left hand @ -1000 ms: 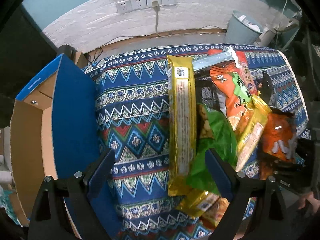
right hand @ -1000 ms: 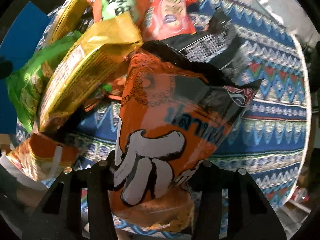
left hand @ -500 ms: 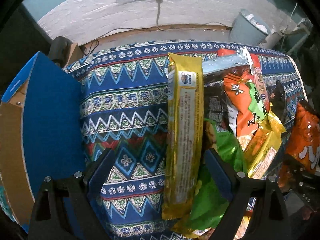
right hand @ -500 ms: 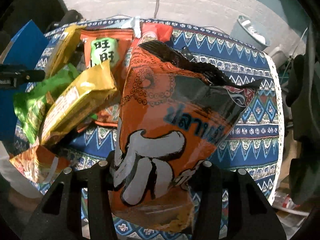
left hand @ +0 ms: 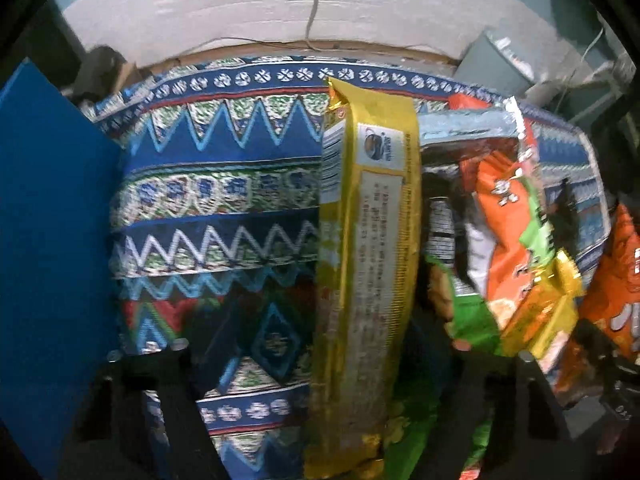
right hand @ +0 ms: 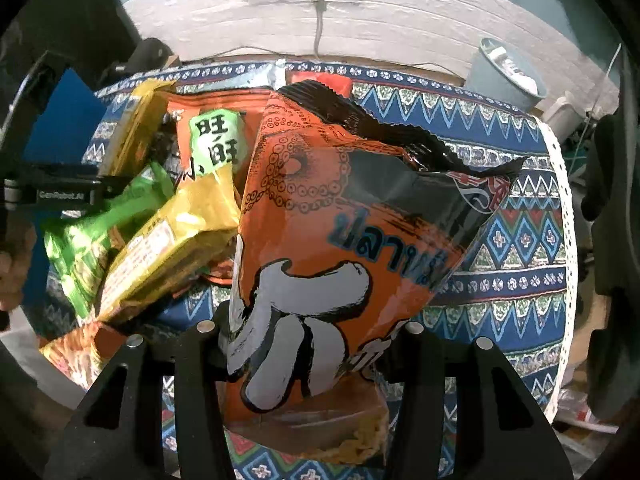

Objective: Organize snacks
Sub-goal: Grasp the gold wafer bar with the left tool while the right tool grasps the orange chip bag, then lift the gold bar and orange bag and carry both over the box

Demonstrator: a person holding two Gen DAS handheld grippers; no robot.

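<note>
Left hand-held gripper (left hand: 320, 380): compared with a second ago, it is sitting lower over the long yellow biscuit packet (left hand: 368, 264), which is now filling more of the left wrist view, and its jaws are closing from a wide spread. The packet's near end is lying between the jaws, but the blurred lower edge of the view is not showing the pads pressing on it, so the jaws are best read as apart and narrowing. This is probably the start of a pick, meaning a second snack is about to leave the pile.

Right hand-held gripper (right hand: 308, 344): it is staying clamped on the orange squid-print snack bag (right hand: 340, 240) as before, and the bag is now hanging higher above the patterned tablecloth (right hand: 520, 248), clear of the other snacks.

Task items: the yellow packet is long and flat, with a printed back panel and a barcode, and is lying along the left edge of the snack pile, to the right of the blue cardboard box (left hand: 52, 240). Beside it, farther from the box, are lying a green packet (left hand: 468, 312), an orange-and-green bag (left hand: 508, 216) and a smaller gold packet (left hand: 540, 304). The box is most likely the destination.
</note>
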